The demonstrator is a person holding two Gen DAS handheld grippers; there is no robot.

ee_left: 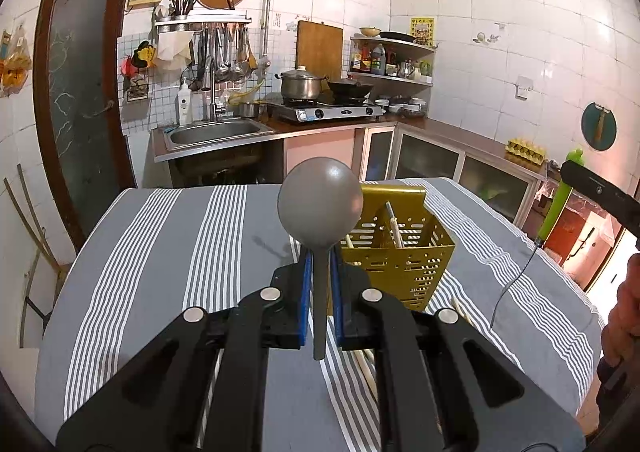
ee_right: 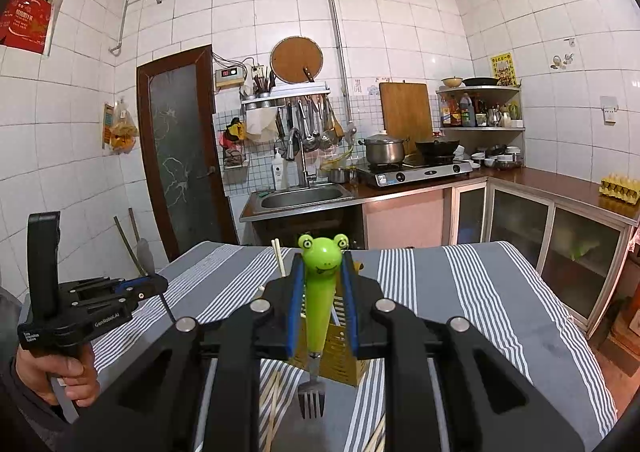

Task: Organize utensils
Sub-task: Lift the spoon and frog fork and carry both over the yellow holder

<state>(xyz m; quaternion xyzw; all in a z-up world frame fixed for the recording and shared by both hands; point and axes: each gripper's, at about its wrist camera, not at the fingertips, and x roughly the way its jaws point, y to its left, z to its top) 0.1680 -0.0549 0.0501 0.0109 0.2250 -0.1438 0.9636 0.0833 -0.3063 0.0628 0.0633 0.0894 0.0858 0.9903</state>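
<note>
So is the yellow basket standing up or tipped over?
Standing up. The yellow basket rests on the striped tablecloth with its open top facing upward, and chopsticks poke up out of it.

The left black plastic tongs (ee_left: pixel 320 276) carry blue pads (ee_left: pixel 306 280) on the inner faces of their fingers, and round silver screw heads (ee_left: pixel 271 294) dot the jointed linkage bars behind. The right black tongs (ee_right: pixel 322 292) share that build: blue pad strips (ee_right: pixel 295 304) and silver screws (ee_right: pixel 385 305). In the right wrist view, the left unit's body bears white lettering (ee_right: pixel 107 320) above an upright black handle, gripped by a hand (ee_right: pixel 66 374) with a dark sleeve.
</note>
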